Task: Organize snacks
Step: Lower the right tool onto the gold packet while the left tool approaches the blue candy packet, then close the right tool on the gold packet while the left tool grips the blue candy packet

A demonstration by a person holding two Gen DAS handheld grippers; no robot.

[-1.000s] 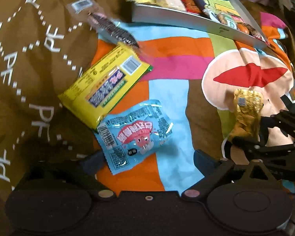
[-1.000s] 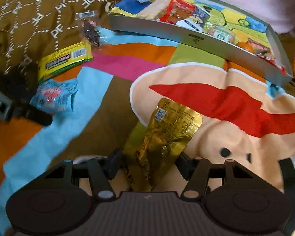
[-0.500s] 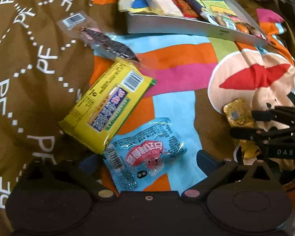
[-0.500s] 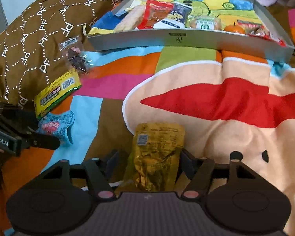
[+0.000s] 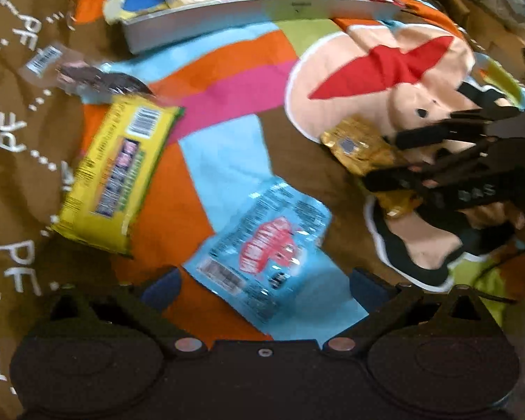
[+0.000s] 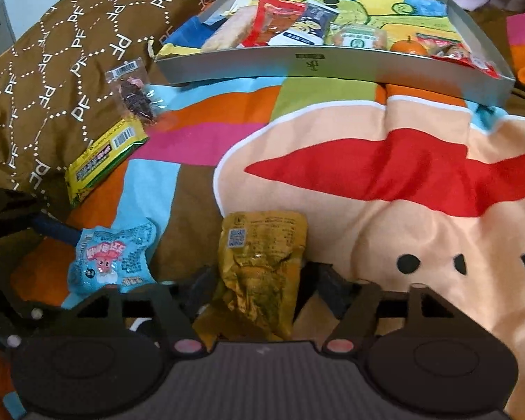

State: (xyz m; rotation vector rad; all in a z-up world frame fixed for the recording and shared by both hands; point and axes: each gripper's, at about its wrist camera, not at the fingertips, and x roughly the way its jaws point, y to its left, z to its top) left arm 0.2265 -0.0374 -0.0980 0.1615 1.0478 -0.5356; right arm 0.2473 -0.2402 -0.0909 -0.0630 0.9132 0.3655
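Observation:
A light-blue snack packet (image 5: pixel 266 259) lies flat on the patterned blanket, between the wide-apart fingers of my open left gripper (image 5: pixel 264 287), with neither pad touching it. In the right wrist view, a crumpled gold packet (image 6: pixel 262 262) rests on the blanket between the jaws of my right gripper (image 6: pixel 267 290). Those jaws are opening, and a gap shows on each side of the packet. A yellow packet (image 5: pixel 115 175) and a dark snack in clear wrap (image 5: pixel 98 80) lie further left. The grey tray (image 6: pixel 332 66) at the back holds several snacks.
A brown quilted cushion (image 6: pixel 52 70) rises on the left, beside the yellow packet (image 6: pixel 105 154). The blue packet (image 6: pixel 112 255) lies a hand's width left of the gold one. Open blanket (image 6: pixel 385 175) stretches between my grippers and the tray (image 5: pixel 262 10).
The right jaws have spread apart and the gold packet, gripped upright a second ago, now lies loose between them. The left gripper has rolled and shifted over the blue packet.

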